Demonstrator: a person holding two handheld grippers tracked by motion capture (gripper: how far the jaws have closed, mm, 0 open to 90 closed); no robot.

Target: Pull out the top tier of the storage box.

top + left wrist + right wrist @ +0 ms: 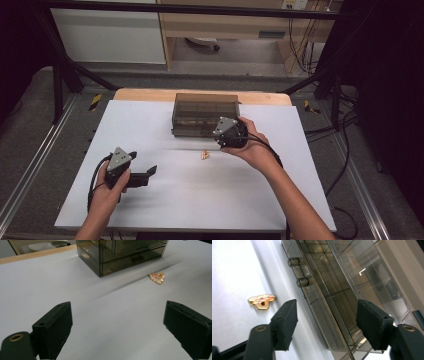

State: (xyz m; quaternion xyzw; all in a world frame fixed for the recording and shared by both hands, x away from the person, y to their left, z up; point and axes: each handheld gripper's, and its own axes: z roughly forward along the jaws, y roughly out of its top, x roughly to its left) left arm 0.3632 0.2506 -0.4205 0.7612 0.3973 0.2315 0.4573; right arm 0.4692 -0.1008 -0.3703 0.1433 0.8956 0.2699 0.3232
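A smoked see-through drawer box (pixel 205 112) stands at the back middle of the white table (pixel 200 200). A small gold and orange piece (pixel 205 155) lies on the table just in front of it. My right gripper (pixel 231 134) hovers at the box's front right corner. In the right gripper view its jaws (pixel 327 307) stand open before the box front (pixel 332 290) and its two round knobs (pixel 302 282), with nothing between the pads and the gold piece (pixel 262 301) off to the left. My left gripper (pixel 142 162) rests open and empty at the near left, facing the box (pixel 120 252) and the piece (pixel 157 278).
A strip of wooden tabletop (pixel 145 95) shows behind the white board. Black frame posts (pixel 57 85) stand at both back corners. Cables (pixel 345 130) hang off the right side. Bare white surface lies between the two hands.
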